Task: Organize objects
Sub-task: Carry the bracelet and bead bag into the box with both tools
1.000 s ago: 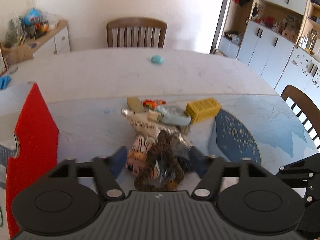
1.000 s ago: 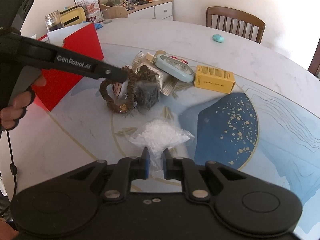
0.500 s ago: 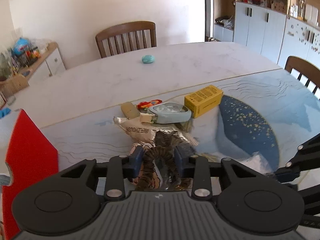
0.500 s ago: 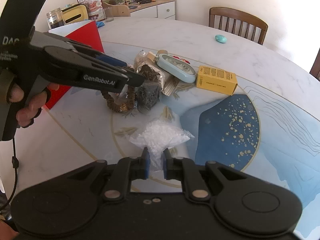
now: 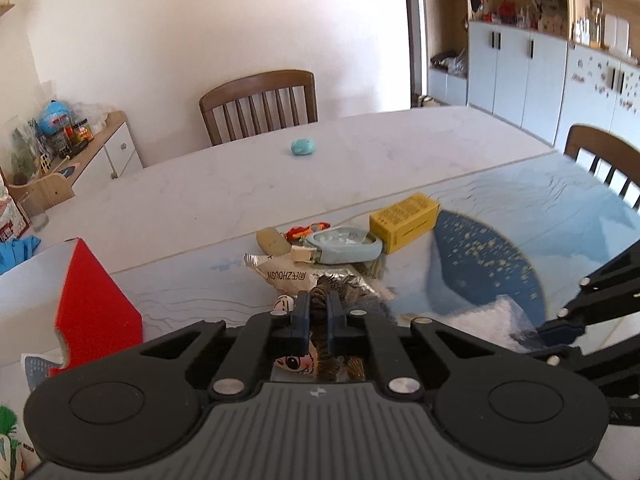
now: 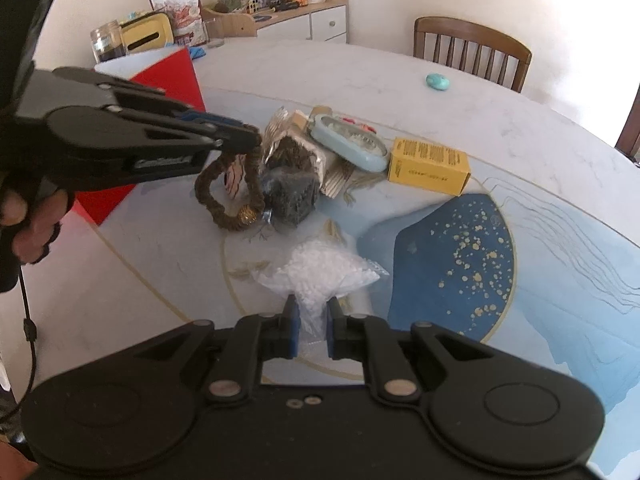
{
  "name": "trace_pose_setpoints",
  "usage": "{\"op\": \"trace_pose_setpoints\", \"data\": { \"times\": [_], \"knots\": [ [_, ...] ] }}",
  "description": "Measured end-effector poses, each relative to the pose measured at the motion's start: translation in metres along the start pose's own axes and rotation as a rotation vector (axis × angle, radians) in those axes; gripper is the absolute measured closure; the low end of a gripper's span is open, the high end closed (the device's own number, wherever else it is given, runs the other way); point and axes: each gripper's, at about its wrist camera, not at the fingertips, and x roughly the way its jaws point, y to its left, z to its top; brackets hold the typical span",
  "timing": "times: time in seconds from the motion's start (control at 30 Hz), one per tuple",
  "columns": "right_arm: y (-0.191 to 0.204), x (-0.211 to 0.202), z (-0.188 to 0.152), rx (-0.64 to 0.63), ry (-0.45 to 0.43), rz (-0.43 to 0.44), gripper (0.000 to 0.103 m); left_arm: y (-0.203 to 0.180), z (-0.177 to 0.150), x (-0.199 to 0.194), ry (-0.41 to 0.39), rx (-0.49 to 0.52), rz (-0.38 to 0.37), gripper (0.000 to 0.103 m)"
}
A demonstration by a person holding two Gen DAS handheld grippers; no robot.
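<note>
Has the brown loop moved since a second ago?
Yes. In the right wrist view the brown loop has tipped up off the table toward the red box; the left gripper, just closing, grips it.

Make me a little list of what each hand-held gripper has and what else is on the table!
left hand-held gripper: jaws have just been closing, now shut on the brown ring
right hand-held gripper: shut on the bag of white beads
yellow box: lying beside the pale blue case
teal lump: alone, far side
red box: left edge
table: white marble
</note>
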Motion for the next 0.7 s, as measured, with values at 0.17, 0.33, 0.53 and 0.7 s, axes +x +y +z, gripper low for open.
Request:
{"op": "trace_pose_setpoints", "data": {
  "times": [0.17, 0.33, 0.53, 0.7],
  "knots": [
    [0.007, -0.020, 0.014, -0.015, -0.045, 0.007, 0.092, 0.017, 0.008, -0.030, -0.027, -0.070, -0.030, 0.096],
    [0.021, -0.039, 0.036, -0.041, -0.087, 0.027, 0.092, 0.043, 0.016, -0.062, -0.051, -0.126, -0.045, 0.096],
    [0.053, -0.050, 0.065, -0.100, -0.117, 0.069, 0.092, 0.082, 0.020, -0.095, -0.070, -0.172, -0.012, 0.096],
    [0.088, -0.046, 0.089, -0.150, -0.127, 0.117, 0.092, 0.122, 0.015, -0.118, -0.086, -0.207, 0.042, 0.096]
  ]
}}
